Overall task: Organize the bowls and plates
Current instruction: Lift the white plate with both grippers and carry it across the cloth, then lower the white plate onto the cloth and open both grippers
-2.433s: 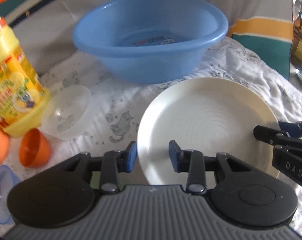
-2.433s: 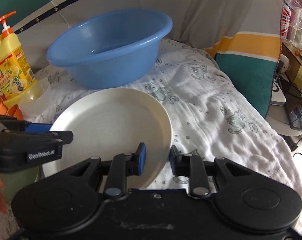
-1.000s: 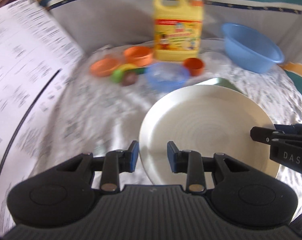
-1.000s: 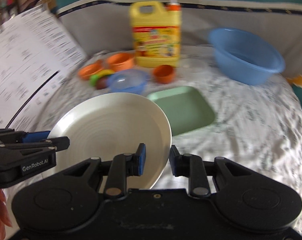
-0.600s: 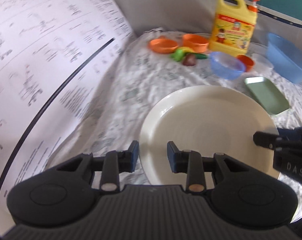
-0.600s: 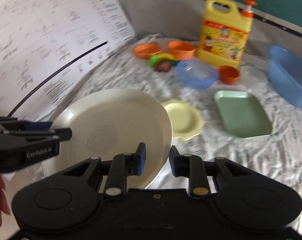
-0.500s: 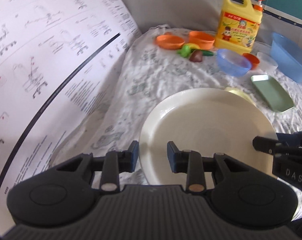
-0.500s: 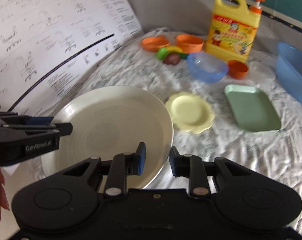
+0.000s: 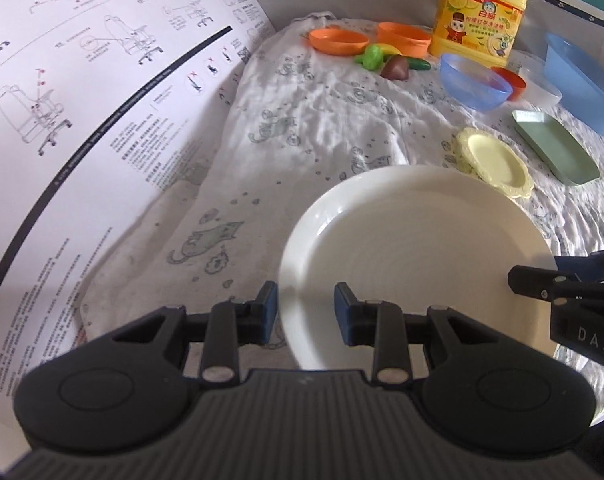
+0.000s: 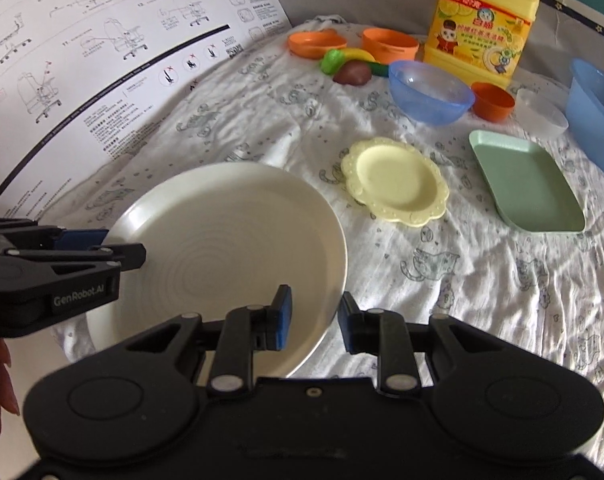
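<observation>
A large white plate (image 9: 418, 252) is held between both grippers, low over the cloth. My left gripper (image 9: 305, 312) straddles its left rim, blue pads each side. My right gripper (image 10: 314, 318) straddles its right rim; the plate also shows in the right wrist view (image 10: 225, 256). A small yellow scalloped plate (image 10: 396, 182), a green rectangular tray (image 10: 526, 180), a blue bowl (image 10: 430, 90), a small orange cup (image 10: 493, 101), a clear bowl (image 10: 544, 116) and two orange dishes (image 10: 317, 44) lie beyond.
A large printed instruction sheet (image 9: 81, 92) rises on the left. A yellow detergent jug (image 10: 484, 20) stands at the back, with toy vegetables (image 10: 352, 66) in front. A big blue basin (image 10: 596, 116) sits at the far right. A white patterned cloth (image 10: 502, 280) covers the surface.
Both grippers carried the white plate from beside the blue basin leftward, to near the instruction sheet. The plate now sits lower, near the cloth. The grip has stayed the same.
</observation>
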